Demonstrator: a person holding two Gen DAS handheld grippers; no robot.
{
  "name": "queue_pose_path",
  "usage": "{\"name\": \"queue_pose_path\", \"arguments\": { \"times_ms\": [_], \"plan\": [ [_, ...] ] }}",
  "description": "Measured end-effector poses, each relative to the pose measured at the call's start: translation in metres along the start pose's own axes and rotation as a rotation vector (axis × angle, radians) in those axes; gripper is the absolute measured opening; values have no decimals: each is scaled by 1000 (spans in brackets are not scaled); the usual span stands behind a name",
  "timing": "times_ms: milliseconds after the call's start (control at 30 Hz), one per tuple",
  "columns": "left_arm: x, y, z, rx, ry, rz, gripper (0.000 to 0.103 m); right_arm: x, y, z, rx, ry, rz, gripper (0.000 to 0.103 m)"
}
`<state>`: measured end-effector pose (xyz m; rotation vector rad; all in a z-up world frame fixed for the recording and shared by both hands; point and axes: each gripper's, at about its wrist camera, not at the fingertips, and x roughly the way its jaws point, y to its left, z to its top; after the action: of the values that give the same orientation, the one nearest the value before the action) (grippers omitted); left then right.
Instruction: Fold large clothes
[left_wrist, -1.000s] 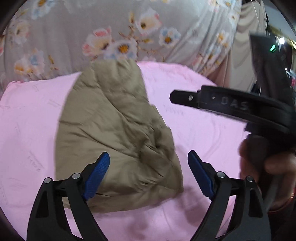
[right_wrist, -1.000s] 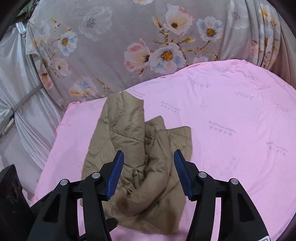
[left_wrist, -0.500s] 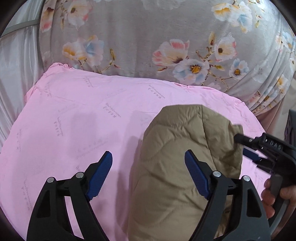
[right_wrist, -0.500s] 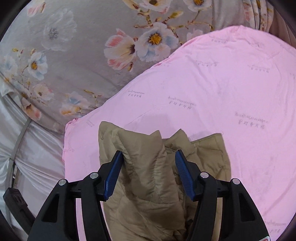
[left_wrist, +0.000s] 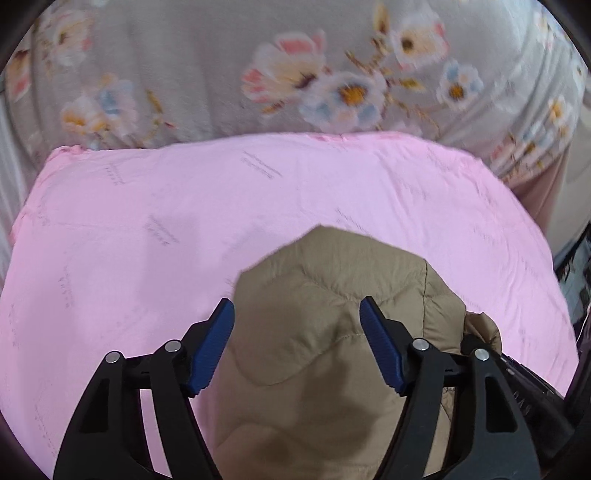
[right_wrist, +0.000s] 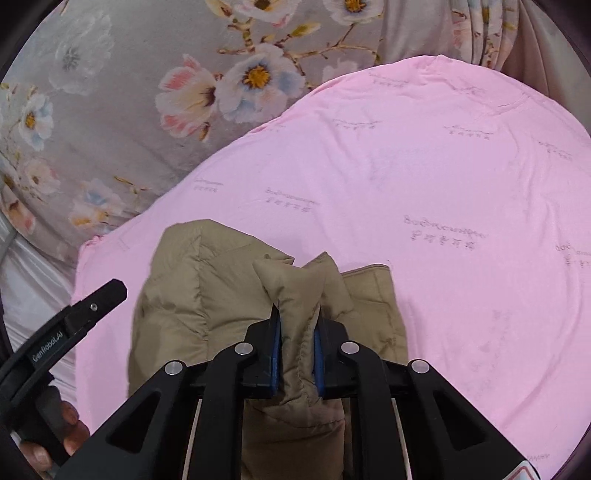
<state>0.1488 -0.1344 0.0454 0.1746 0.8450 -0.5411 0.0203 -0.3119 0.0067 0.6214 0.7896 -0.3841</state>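
Note:
A tan quilted jacket lies bunched on a pink sheet. My left gripper hovers over its rounded upper part. The jaws are closing with the padding between the blue pads, which stand apart from it. In the right wrist view the jacket sits at the sheet's left side. My right gripper is closing there, and its pads pinch a raised puffy fold. The left tool's black body and a hand show at the lower left.
The pink sheet spreads wide to the right of the jacket. Grey floral fabric rises behind the sheet's far edge, also seen as floral fabric at the upper left. Pale shiny cloth hangs at the left.
The left gripper swung across so the jacket now sits between its narrowing jaws. The right gripper dropped closer and its jaws went from wide apart to pinching a fold of the jacket.

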Motion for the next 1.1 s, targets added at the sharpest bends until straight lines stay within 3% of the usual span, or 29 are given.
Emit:
{"name": "queue_pose_path", "arguments": {
  "times_ms": [167, 433, 1100],
  "plan": [
    [44, -27, -14, 30, 55, 18, 66, 18, -13, -14, -61, -30, -89, 13],
    [68, -39, -38, 57, -10, 81, 73, 45, -32, -26, -62, -29, -58, 20],
    [90, -50, -55, 71, -99, 167, 80, 67, -42, -31, -60, -60, -37, 21]
  ]
}}
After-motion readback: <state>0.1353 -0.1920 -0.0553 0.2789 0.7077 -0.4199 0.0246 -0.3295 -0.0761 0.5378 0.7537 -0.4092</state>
